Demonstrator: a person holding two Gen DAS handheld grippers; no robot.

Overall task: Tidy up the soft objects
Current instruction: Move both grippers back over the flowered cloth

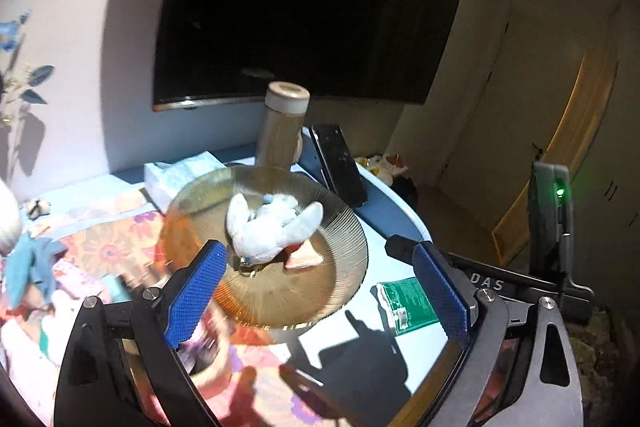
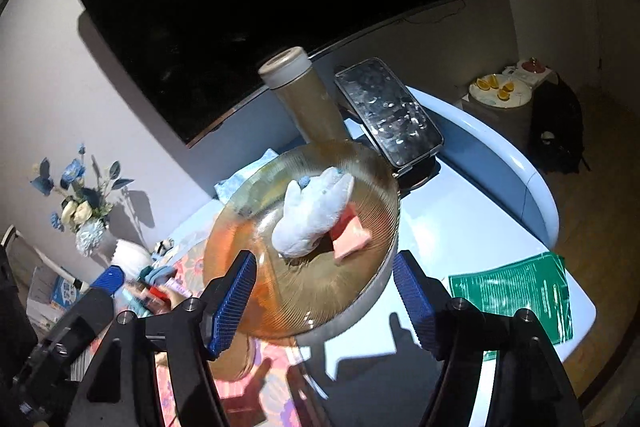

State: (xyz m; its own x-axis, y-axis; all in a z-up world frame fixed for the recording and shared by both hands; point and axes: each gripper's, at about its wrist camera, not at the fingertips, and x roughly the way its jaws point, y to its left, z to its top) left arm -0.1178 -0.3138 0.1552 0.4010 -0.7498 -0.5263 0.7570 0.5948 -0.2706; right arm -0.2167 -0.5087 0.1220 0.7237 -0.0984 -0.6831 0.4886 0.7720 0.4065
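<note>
While my left gripper [image 1: 320,291] is hovering spread and empty, the white plush [image 1: 272,227] is lying at twelve o'clock in the amber plate [image 1: 280,299], on a pink sponge [image 1: 306,257]; I'm judging a centred approach best. In the right view, my right gripper [image 2: 326,303] is gaping too, plush [image 2: 312,215] at twelve, so I'm closing gently on its body
</note>
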